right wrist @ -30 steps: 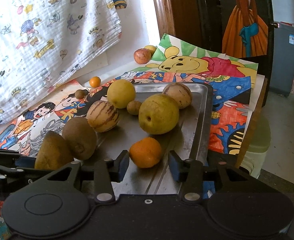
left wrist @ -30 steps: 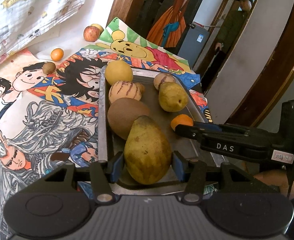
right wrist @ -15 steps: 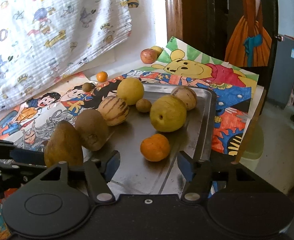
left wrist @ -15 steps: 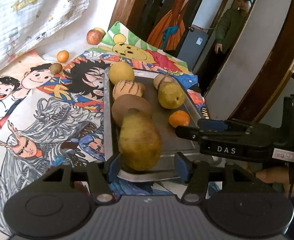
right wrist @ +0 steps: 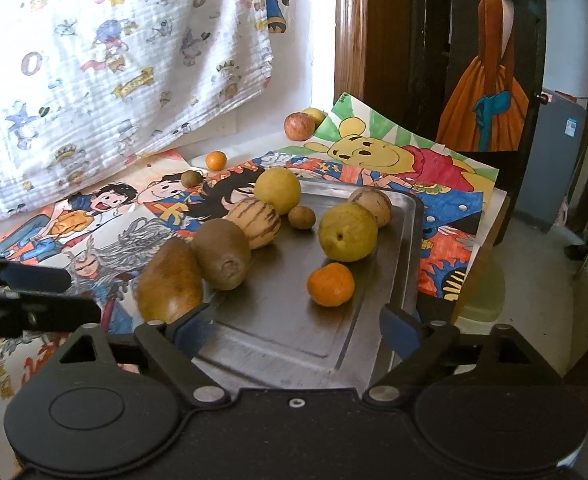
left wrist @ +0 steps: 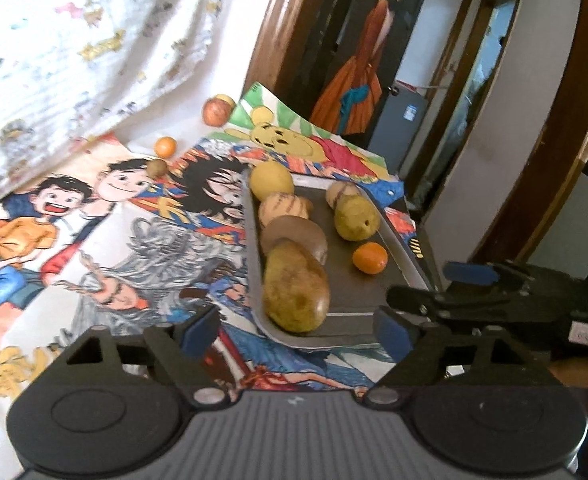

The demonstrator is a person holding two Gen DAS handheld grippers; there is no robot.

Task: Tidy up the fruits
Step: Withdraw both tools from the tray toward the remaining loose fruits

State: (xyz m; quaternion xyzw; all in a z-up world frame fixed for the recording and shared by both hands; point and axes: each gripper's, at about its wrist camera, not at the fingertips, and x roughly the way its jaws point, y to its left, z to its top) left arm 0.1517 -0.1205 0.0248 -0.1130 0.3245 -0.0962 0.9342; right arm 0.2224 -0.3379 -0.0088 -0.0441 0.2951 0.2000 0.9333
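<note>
A steel tray holds several fruits on a table covered with cartoon posters. At its near left corner lies a brown-green pear. Beside it are a brown kiwi, a striped melon and a yellow fruit. A mandarin and a yellow-green pear sit to the right. My left gripper is open just short of the brown-green pear, holding nothing. My right gripper is open before the tray's near edge.
Off the tray at the back lie an apple, a small mandarin and a small kiwi. A printed cloth hangs behind. The table edge drops off right of the tray; a wooden door frame stands behind.
Both grippers have pulled back from the tray and opened wider. The left one let go of the brown-green pear, and the mandarin is no longer between the right one's fingers.
</note>
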